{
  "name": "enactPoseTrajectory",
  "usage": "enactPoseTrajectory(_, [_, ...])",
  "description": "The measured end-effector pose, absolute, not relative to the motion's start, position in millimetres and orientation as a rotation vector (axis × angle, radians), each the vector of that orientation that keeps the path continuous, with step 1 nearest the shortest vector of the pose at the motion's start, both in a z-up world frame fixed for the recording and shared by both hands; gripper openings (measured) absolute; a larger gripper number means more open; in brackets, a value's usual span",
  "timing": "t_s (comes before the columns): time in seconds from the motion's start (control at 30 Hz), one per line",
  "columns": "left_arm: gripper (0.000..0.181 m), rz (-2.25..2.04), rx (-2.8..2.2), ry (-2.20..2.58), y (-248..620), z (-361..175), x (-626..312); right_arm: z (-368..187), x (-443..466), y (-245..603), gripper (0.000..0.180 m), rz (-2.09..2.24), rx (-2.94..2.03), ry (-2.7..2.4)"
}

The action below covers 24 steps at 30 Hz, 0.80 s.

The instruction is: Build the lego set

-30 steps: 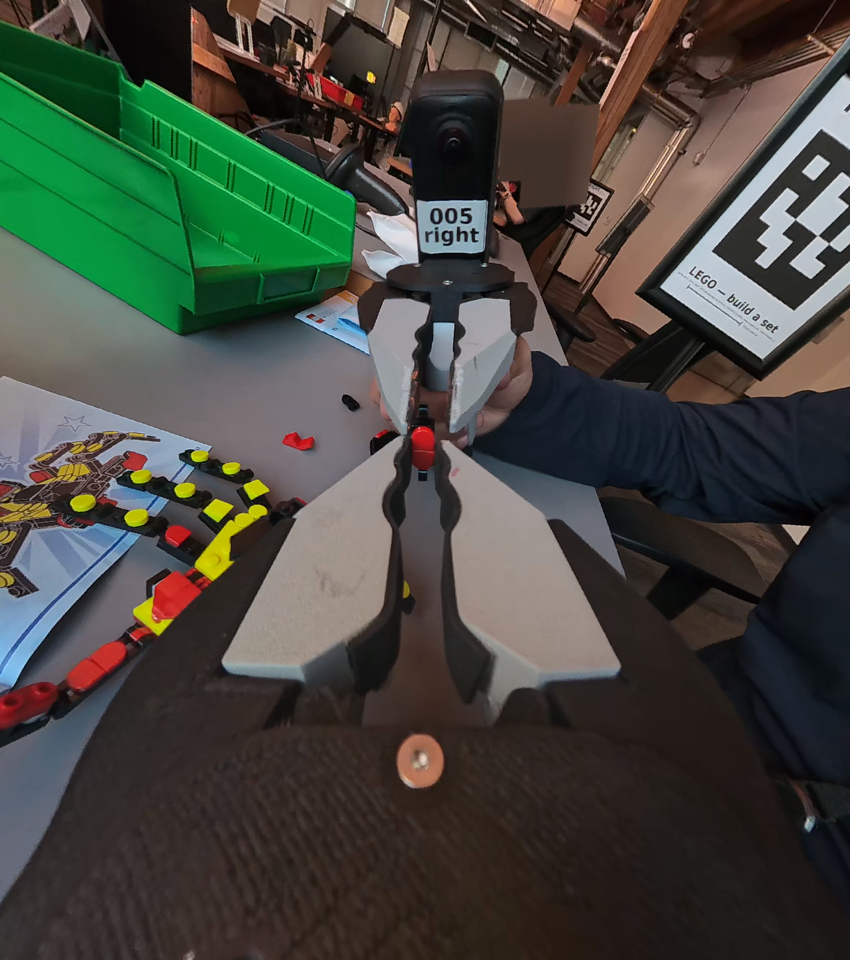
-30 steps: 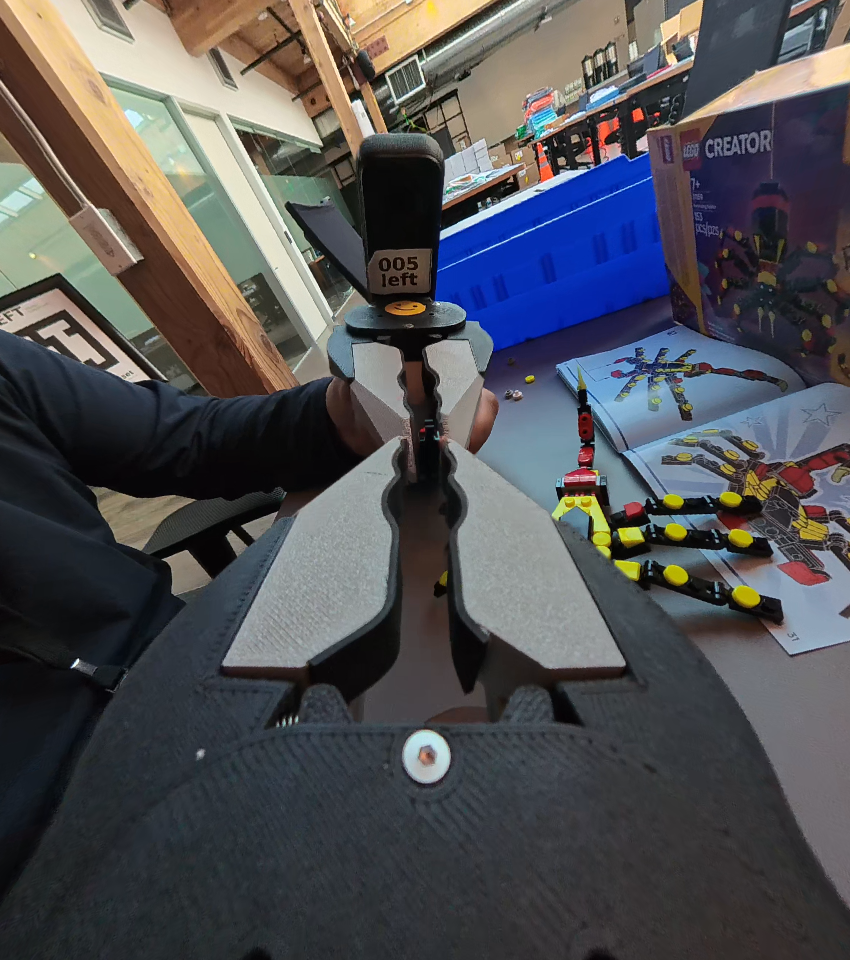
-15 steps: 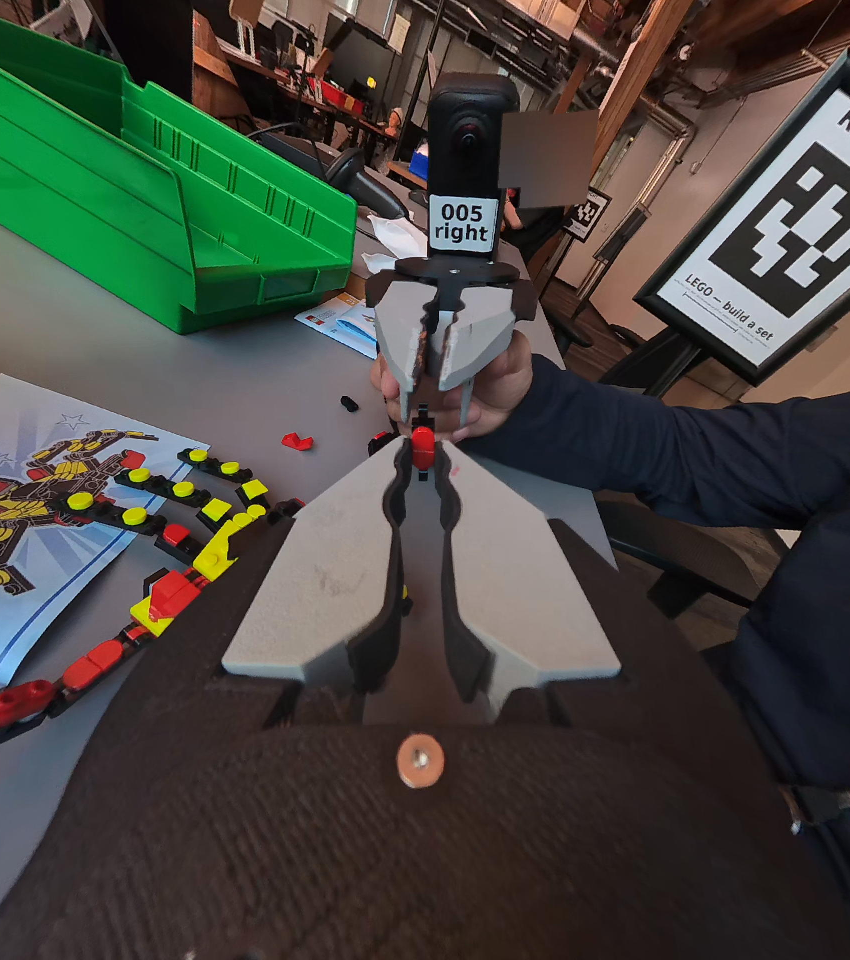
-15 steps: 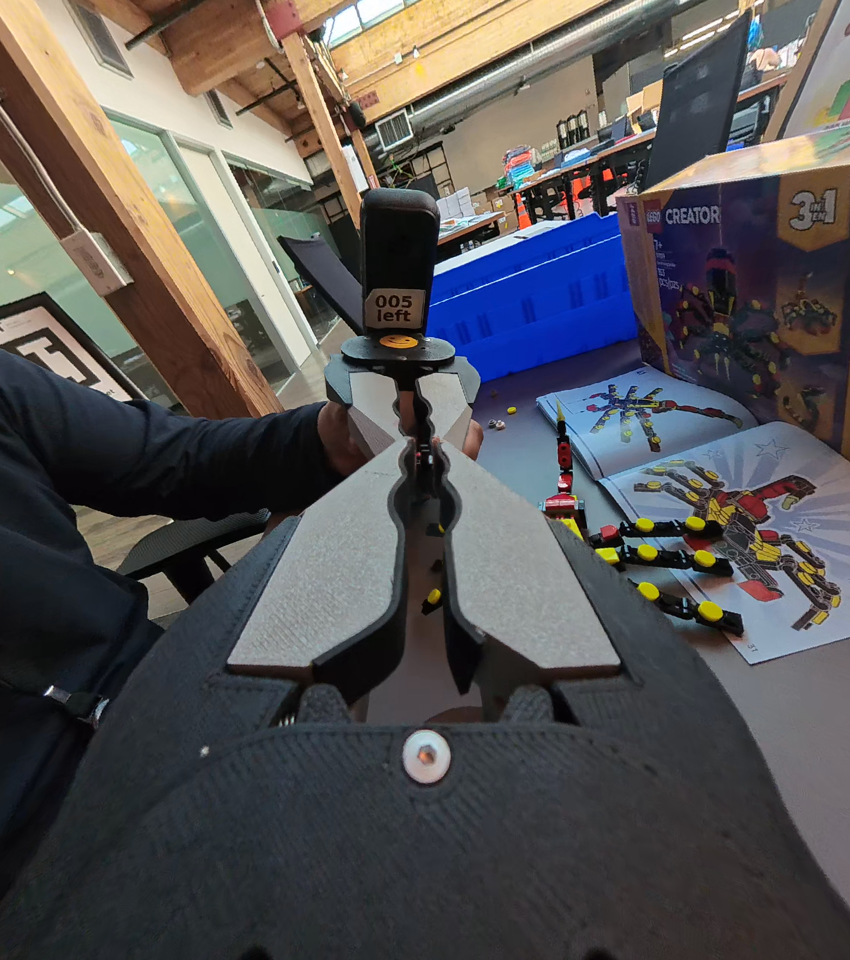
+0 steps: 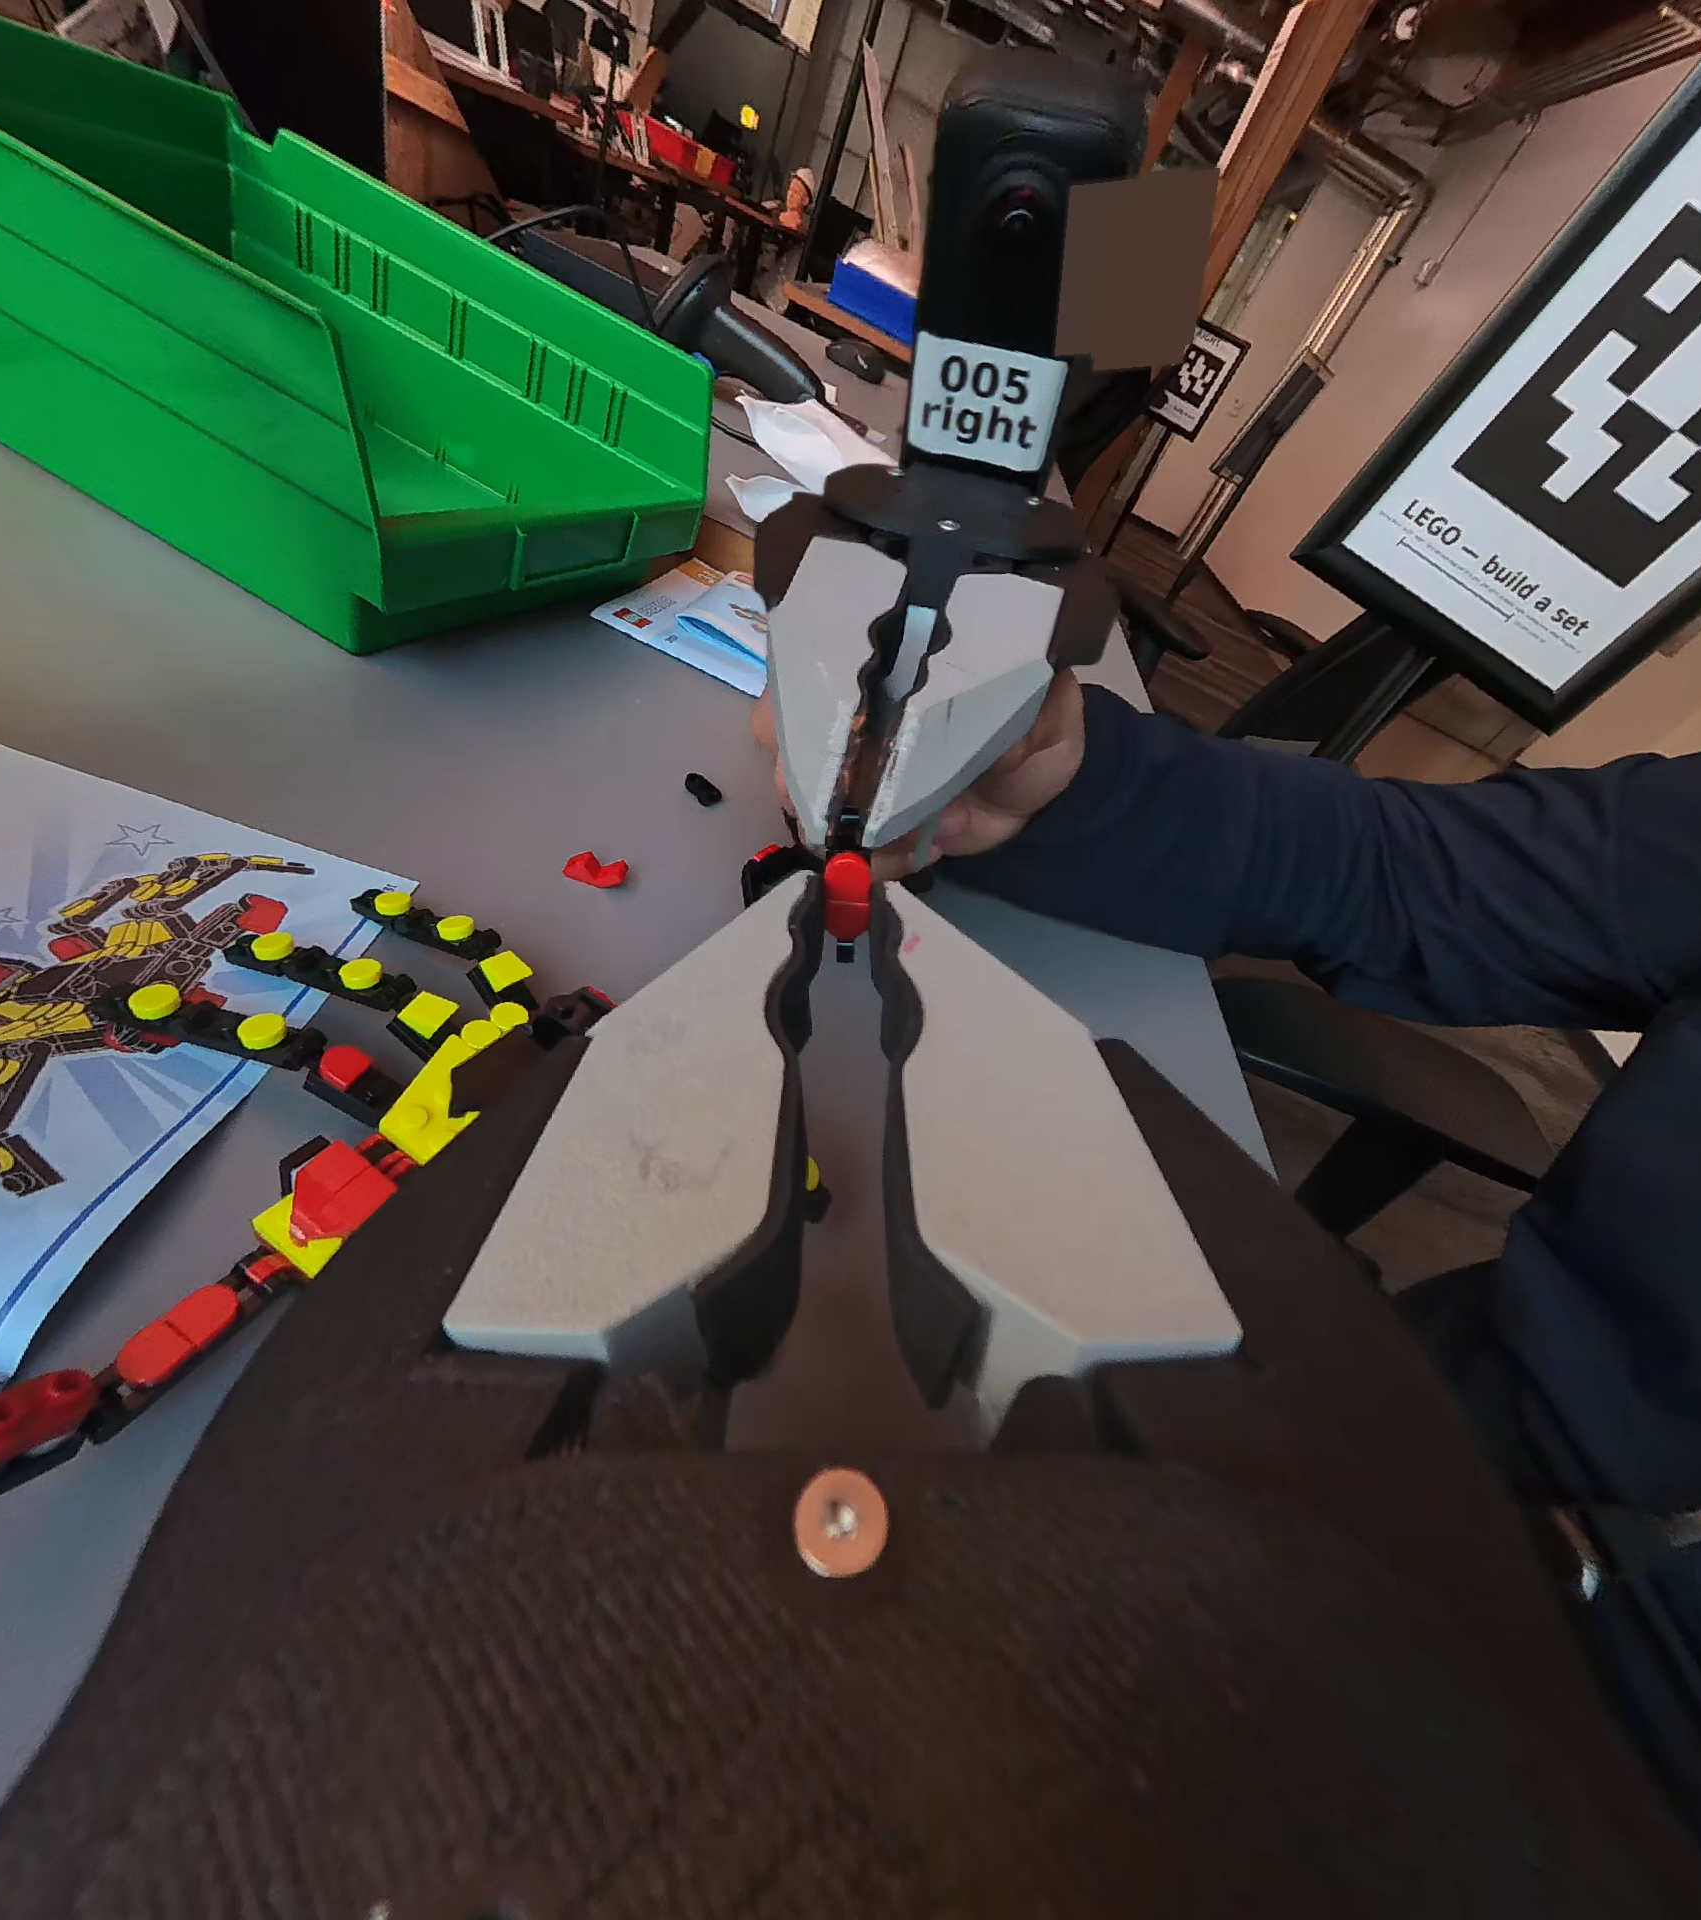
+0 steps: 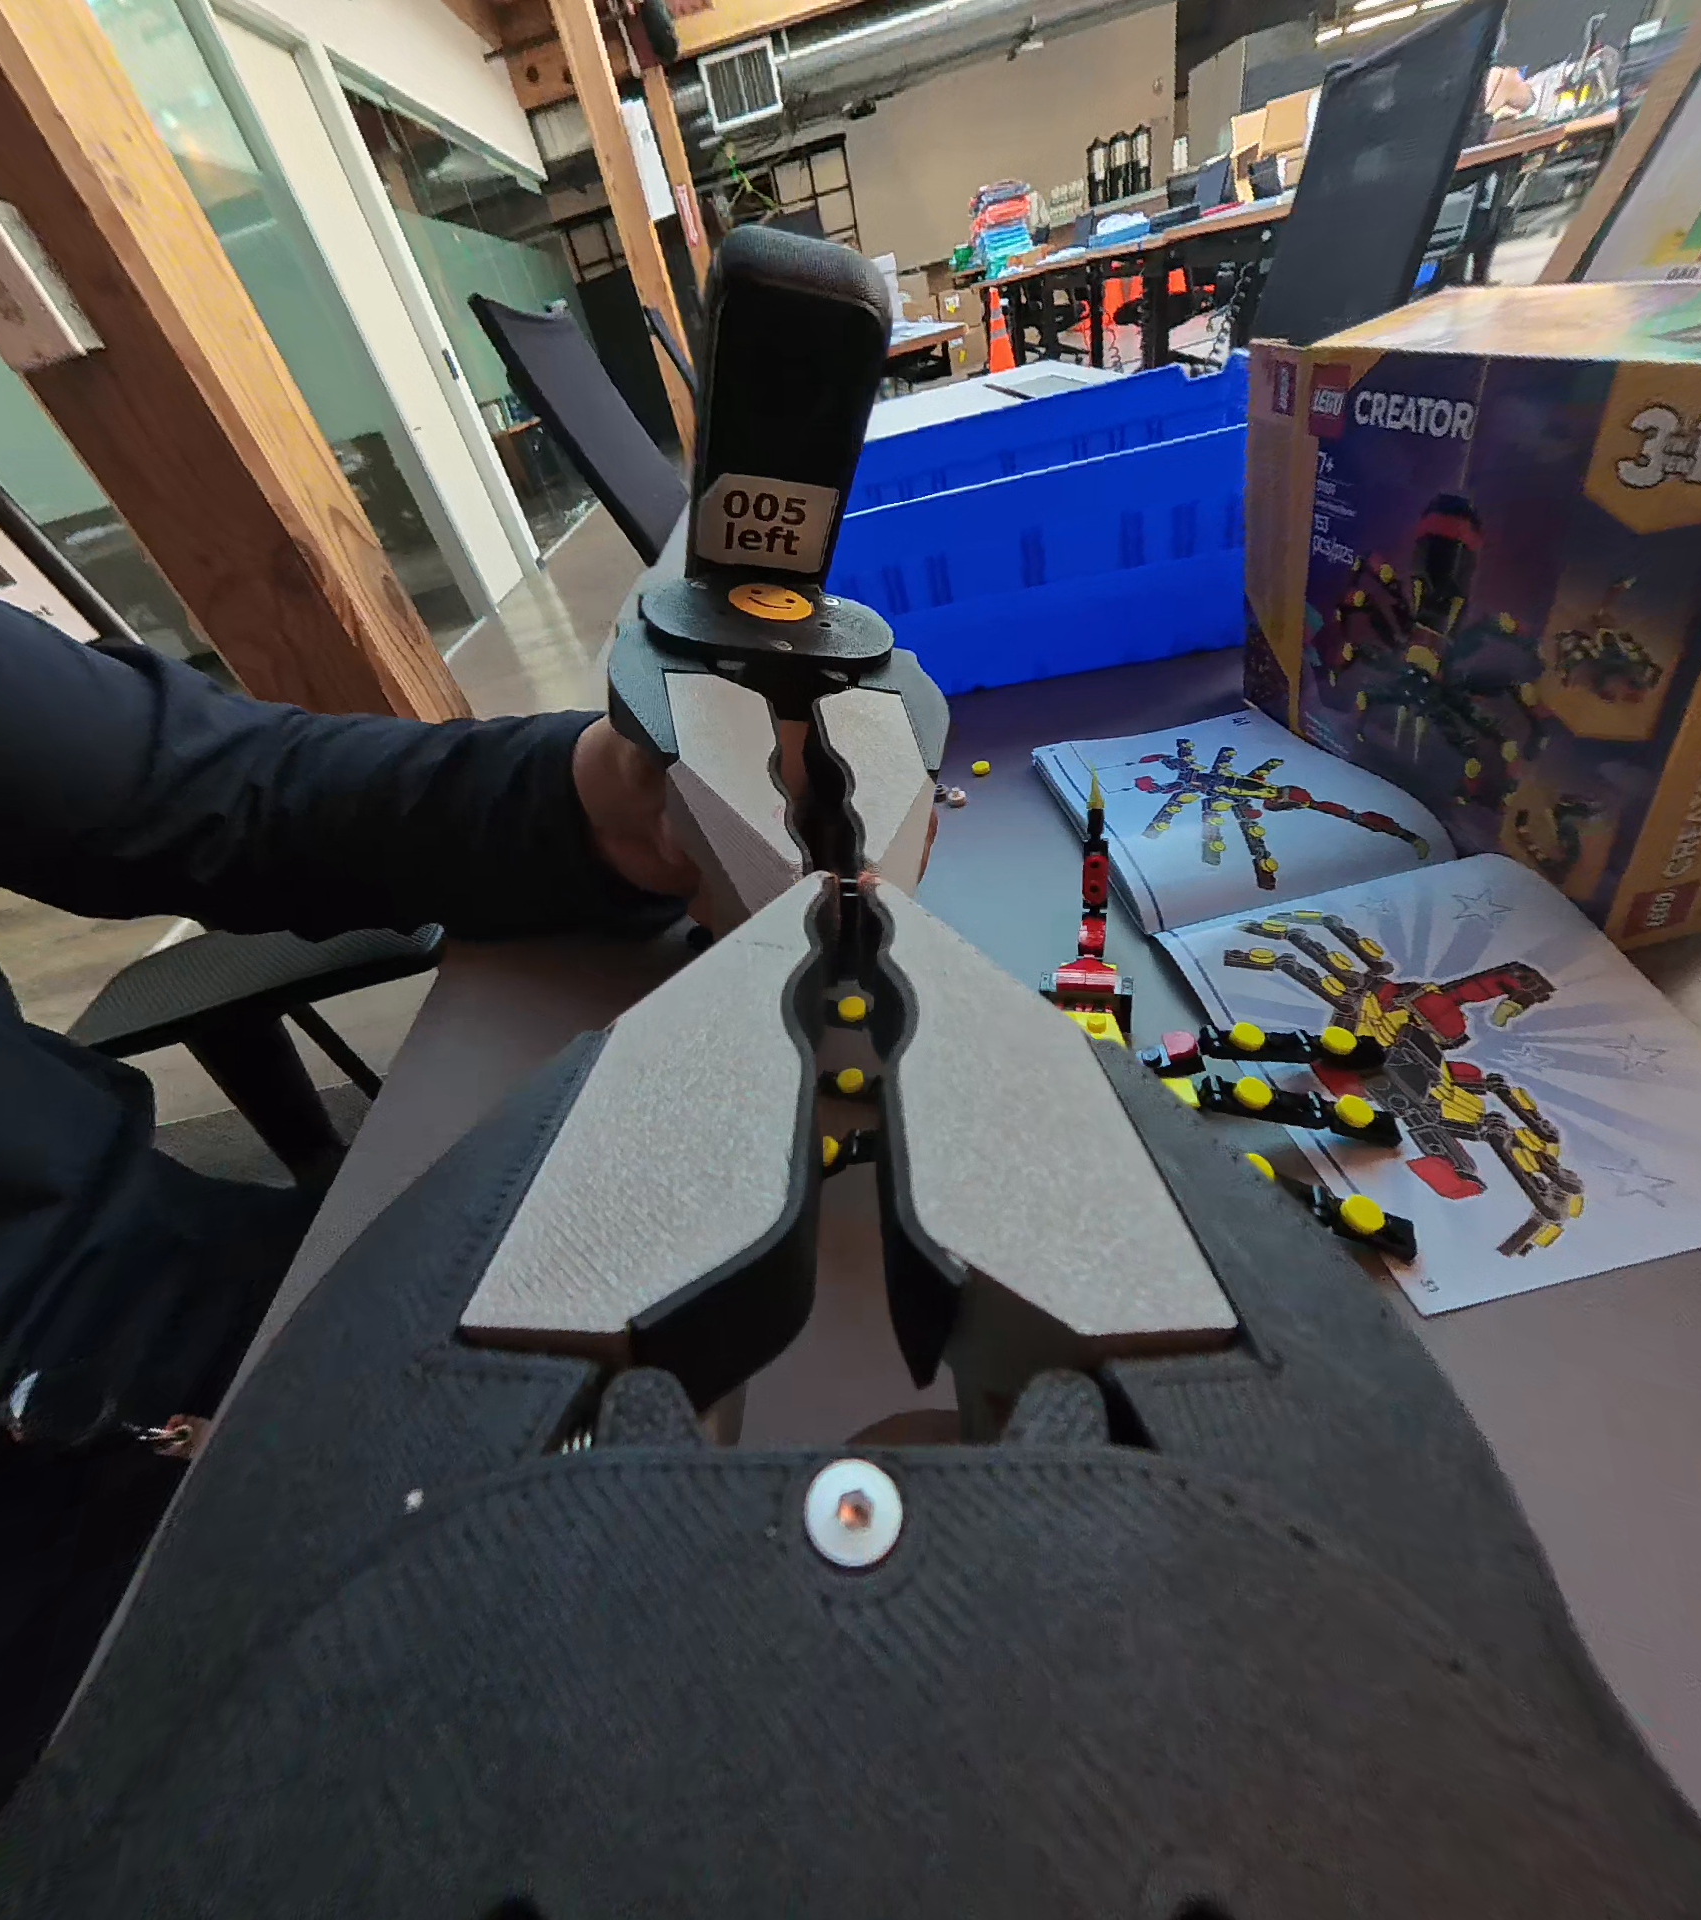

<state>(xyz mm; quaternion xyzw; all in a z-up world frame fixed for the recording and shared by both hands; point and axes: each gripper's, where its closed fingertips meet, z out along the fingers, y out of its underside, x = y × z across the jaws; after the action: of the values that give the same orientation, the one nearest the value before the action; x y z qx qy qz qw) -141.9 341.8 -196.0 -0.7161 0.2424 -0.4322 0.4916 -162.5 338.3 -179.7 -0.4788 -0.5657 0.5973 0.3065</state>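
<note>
My left gripper [image 5: 844, 914] is shut on a small red rounded piece [image 5: 846, 902] held above the grey table [image 5: 472, 727]. My right gripper [image 5: 848, 826] faces it tip to tip, shut on a small black piece [image 5: 847, 828] that touches the red one. In the right wrist view my right gripper [image 6: 851, 883] meets the left gripper [image 6: 830, 857]. A black leg with yellow studs [image 6: 850, 1006] shows in the gap between the right fingers; I cannot tell if it is held. The part-built red, yellow and black model [image 5: 337, 1195] lies on the table at the left, also visible in the right wrist view [image 6: 1095, 987].
An open instruction booklet [image 5: 46, 1039] [image 6: 1448, 1060] lies beside the model. The set's box [image 6: 1552, 623] and a blue bin [image 6: 1033, 540] stand behind it. A green bin [image 5: 306, 364] is at the far left. A loose red piece [image 5: 597, 868] and a black piece [image 5: 702, 788] lie nearby. The grippers are tip to tip, or close to it.
The right gripper has risen and tilted a little, so more of the studded black leg shows between its fingers. Both grippers stay shut and tip to tip.
</note>
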Motion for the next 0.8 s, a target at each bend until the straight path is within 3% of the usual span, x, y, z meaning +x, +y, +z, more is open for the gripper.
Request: enactPoseTrajectory(0.8, [0.005, -0.947, -1.495, 0.480, 349, -162, -154, -163, -157, 349, 0.000, 1.705, -1.276, -1.377])
